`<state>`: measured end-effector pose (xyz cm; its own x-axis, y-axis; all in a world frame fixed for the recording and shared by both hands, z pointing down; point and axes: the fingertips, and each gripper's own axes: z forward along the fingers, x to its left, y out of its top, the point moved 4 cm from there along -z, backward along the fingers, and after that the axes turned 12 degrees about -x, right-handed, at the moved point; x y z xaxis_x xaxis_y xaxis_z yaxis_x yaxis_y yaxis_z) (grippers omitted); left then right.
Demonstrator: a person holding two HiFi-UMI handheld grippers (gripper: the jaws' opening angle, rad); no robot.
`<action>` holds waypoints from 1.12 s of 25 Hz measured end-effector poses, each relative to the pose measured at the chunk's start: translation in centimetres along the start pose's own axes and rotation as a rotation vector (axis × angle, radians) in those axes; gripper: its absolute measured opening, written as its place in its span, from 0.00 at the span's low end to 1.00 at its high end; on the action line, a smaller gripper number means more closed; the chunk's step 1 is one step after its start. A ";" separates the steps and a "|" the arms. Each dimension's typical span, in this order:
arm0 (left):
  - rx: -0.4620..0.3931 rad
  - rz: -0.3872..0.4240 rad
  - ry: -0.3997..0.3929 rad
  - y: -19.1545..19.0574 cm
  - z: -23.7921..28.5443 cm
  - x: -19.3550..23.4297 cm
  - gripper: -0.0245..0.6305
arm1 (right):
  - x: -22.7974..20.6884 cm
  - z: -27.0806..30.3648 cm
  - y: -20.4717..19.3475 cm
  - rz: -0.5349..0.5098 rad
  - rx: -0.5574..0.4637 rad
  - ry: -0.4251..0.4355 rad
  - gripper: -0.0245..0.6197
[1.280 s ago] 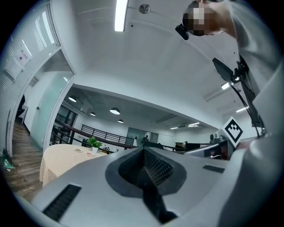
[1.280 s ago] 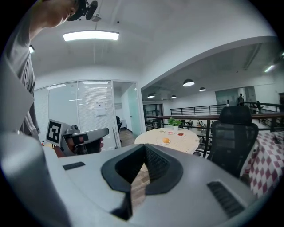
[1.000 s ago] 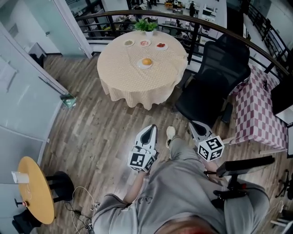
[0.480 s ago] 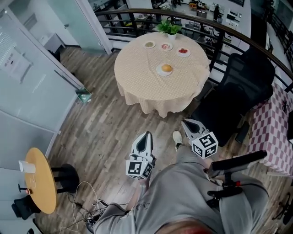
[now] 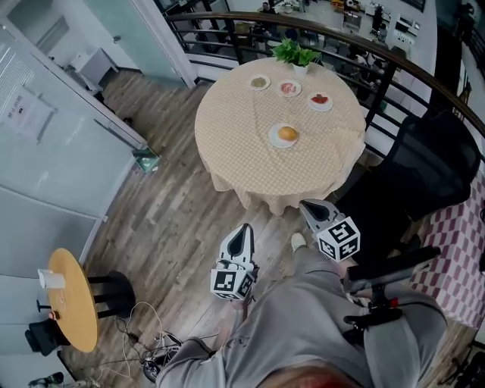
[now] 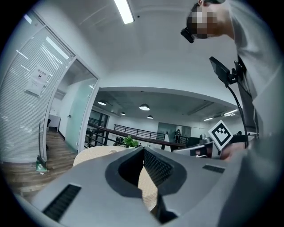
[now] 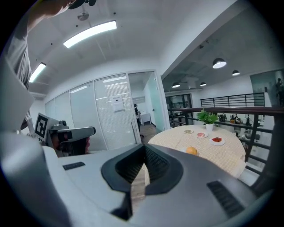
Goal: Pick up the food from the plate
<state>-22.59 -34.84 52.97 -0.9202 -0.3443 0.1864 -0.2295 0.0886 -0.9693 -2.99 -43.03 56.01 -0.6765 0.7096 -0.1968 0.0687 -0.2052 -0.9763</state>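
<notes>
An orange round food (image 5: 287,133) lies on a white plate (image 5: 274,138) on a round table with a beige cloth (image 5: 242,151); the right gripper view shows the same food (image 7: 191,151). Both grippers hang over the wooden floor, short of the table and apart from the plate. My left gripper (image 5: 243,227) points at the table with jaws shut and empty (image 6: 143,150). My right gripper (image 5: 305,204) sits near the cloth's hanging edge, also shut with nothing in it (image 7: 144,146).
Three small dishes (image 5: 289,89) and a potted plant (image 5: 297,52) stand at the table's far side. A black office chair (image 5: 424,178) is right of the table, with a railing (image 5: 227,17) behind. A small yellow side table (image 5: 73,301) and floor cables (image 5: 144,333) lie at left.
The person has walked toward the round table, which now sits closer and lower in the head view. Both grippers have come nearer to it, still shut.
</notes>
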 end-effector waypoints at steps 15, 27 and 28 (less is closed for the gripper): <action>-0.003 -0.032 -0.004 1.0 17.6 1.8 0.05 | -13.7 7.6 6.0 0.016 -0.082 0.027 0.05; -0.049 -0.077 -0.137 2.5 21.7 1.4 0.05 | -13.6 8.5 11.2 0.081 -0.256 0.020 0.05; -0.049 -0.080 -0.149 2.5 21.9 1.3 0.05 | -13.6 8.2 11.9 0.073 -0.276 0.015 0.05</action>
<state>-17.40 -55.52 47.23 -0.8419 -0.4867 0.2330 -0.3186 0.0998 -0.9426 1.01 -60.67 47.77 -0.6520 0.7098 -0.2666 0.3149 -0.0664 -0.9468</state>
